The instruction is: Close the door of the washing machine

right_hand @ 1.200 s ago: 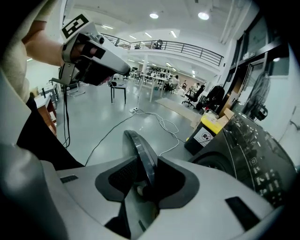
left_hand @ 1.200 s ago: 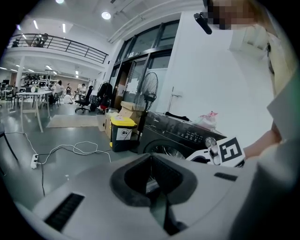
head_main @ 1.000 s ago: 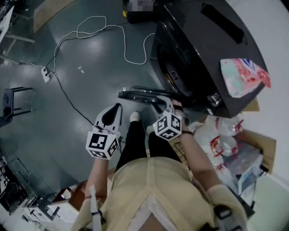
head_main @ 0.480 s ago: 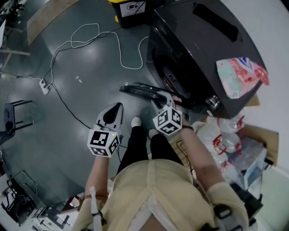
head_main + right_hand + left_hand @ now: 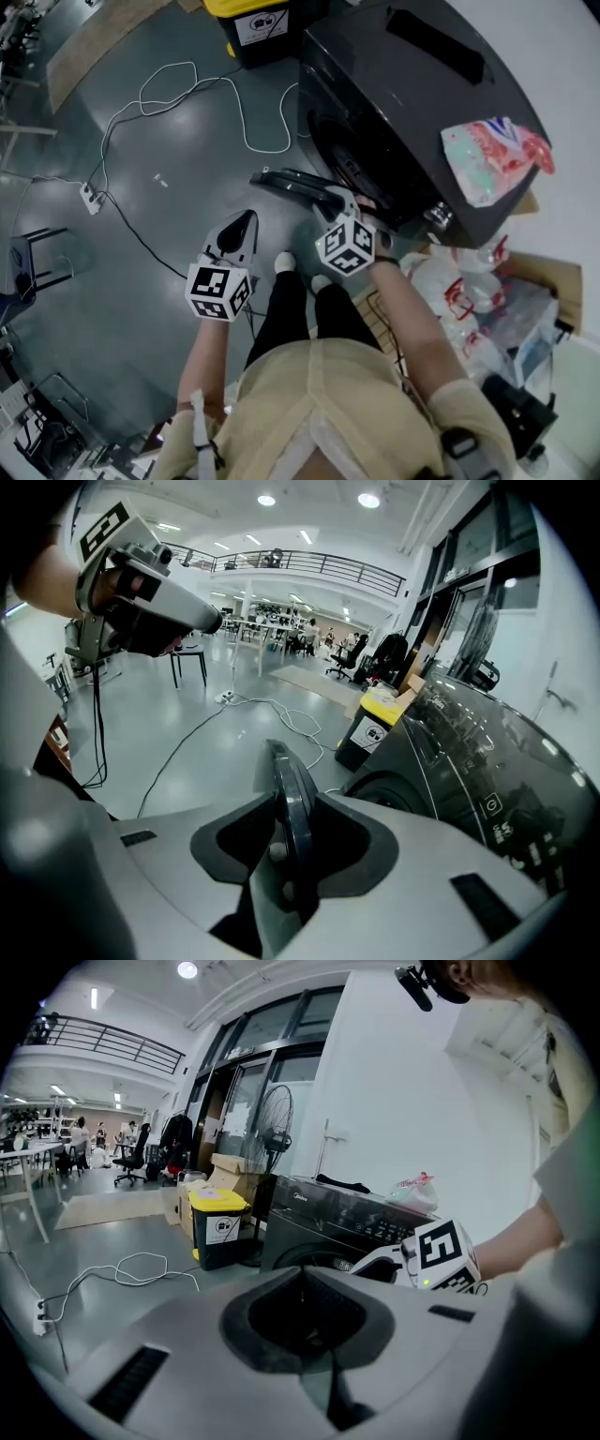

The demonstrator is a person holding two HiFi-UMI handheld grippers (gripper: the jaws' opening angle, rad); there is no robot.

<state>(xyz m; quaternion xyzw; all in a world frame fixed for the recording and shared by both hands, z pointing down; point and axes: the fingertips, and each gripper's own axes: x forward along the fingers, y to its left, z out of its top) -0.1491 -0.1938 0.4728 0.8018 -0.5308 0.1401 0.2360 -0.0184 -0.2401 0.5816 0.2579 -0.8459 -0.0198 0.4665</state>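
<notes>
One washing machine [image 5: 403,112] occupies the upper right of the head view. Its one door [image 5: 291,183] stands open at frame centre. Two grippers are present. The right gripper [image 5: 345,202] is angled steeply down, fingers clamped on the door's edge. The left gripper [image 5: 248,221], at centre left, has its fingers together and empty.

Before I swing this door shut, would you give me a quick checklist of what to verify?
1. Grip of right gripper on door edge: ok.
2. Idle left gripper shut, empty, clear of door: ok.
3. Laundry clear of drum opening: cannot tell, too dark.
4. White cable flat on floor, below door's swing: ok.
5. Latch engaged: not ok, door stands open.
</notes>
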